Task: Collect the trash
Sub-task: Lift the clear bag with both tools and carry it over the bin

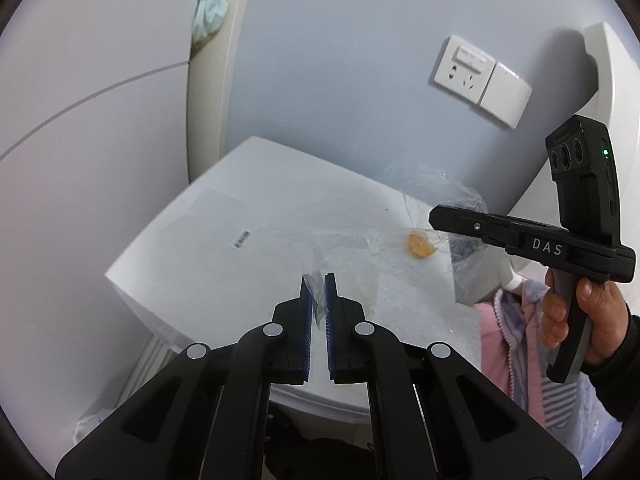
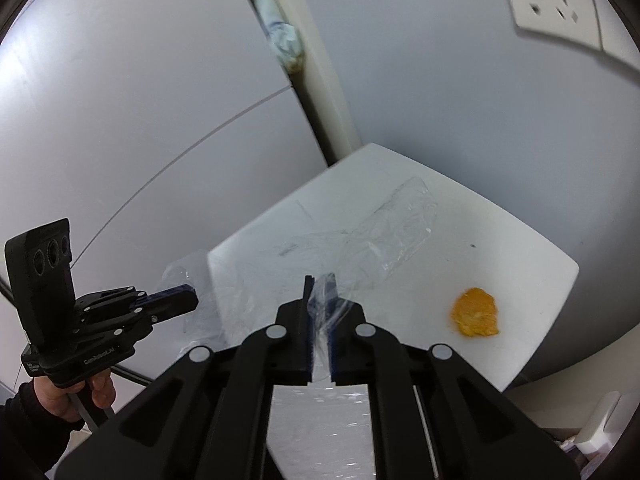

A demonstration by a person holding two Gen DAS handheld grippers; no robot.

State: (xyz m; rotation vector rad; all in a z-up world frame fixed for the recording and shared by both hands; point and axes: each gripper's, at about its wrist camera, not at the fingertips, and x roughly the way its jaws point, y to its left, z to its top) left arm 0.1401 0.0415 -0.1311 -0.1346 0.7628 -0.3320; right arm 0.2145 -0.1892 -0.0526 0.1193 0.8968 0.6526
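Both grippers are pinched shut on the same clear plastic bag, the left gripper holding one edge and the right gripper another, so the film is stretched between them over the white table. An orange peel lies on the table near its right edge, just beside the bag. A wall socket is on the wall behind.

I read "DAS" on the right gripper. A barcode sticker sits near the bench's left edge, digits unreadable. The left gripper's lettering is blurred.
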